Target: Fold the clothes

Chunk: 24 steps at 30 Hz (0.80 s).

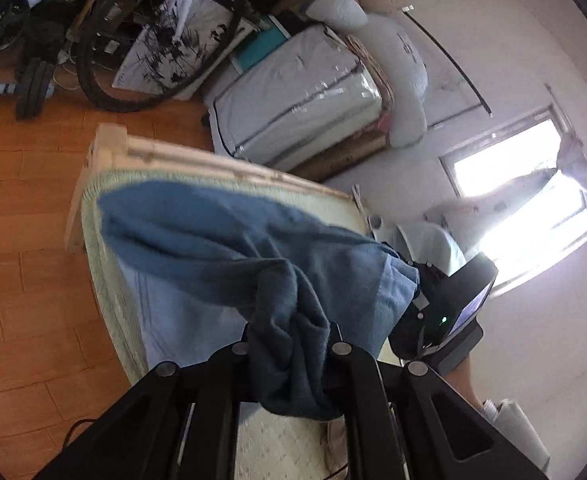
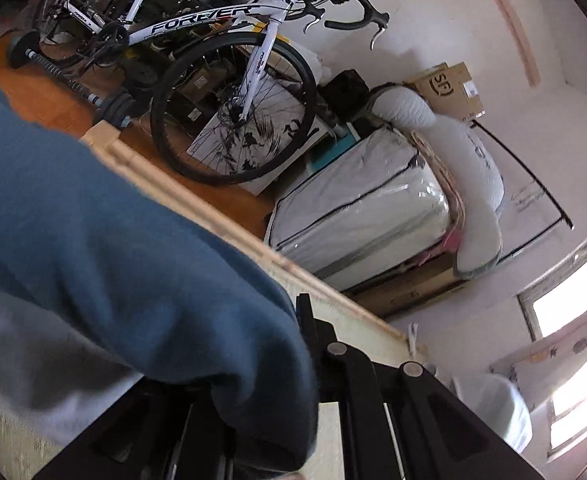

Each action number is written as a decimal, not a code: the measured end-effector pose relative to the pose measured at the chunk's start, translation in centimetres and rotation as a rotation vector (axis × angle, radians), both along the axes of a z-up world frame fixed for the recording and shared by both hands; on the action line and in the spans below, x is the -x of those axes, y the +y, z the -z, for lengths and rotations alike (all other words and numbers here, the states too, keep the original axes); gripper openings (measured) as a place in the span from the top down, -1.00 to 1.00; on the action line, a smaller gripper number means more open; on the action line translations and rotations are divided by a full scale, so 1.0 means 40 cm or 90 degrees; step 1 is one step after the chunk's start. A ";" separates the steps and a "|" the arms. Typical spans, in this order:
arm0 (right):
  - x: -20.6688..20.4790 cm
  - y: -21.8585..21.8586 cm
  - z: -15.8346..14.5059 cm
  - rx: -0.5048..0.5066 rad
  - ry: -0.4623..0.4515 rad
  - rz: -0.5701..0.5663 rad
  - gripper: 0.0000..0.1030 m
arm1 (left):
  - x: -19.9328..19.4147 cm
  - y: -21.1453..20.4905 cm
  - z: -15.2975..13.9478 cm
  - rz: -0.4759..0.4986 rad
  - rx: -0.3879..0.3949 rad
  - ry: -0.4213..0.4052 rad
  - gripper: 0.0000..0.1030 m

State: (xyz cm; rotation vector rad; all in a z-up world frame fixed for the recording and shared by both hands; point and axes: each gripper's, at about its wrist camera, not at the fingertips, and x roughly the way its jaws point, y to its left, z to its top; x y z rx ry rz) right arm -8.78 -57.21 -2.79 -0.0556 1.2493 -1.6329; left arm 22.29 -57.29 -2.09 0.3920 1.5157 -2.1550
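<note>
A blue garment (image 1: 213, 240) hangs stretched between both grippers above a bed with a pale green mat (image 1: 105, 280); its lower part looks lighter blue. My left gripper (image 1: 291, 336) is shut on a bunched corner of the cloth. My right gripper (image 1: 418, 280) holds the other corner to the right. In the right wrist view the blue garment (image 2: 113, 240) drapes over and hides the left finger. My right gripper (image 2: 289, 336) is shut on the cloth, and only its right finger (image 2: 309, 320) shows.
The bed's wooden frame (image 1: 213, 160) runs along the far edge. Beyond it are an orange wood floor (image 1: 21, 240), a white bicycle (image 2: 213, 80), a barbell (image 2: 73, 84), a plastic-wrapped white bundle (image 1: 293, 100), cardboard boxes (image 2: 449, 88) and a bright window (image 1: 533, 208).
</note>
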 end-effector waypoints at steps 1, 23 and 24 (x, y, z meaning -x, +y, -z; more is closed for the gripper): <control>0.003 0.025 0.014 -0.009 -0.004 0.005 0.91 | 0.003 0.008 0.016 0.007 -0.017 0.005 0.84; 0.090 0.338 0.099 -0.233 -0.121 0.191 -0.20 | -0.032 0.211 0.193 0.055 -0.133 -0.185 -0.12; 0.096 0.356 0.086 -0.229 -0.125 0.203 -0.28 | -0.041 0.221 0.181 0.052 -0.125 -0.182 -0.20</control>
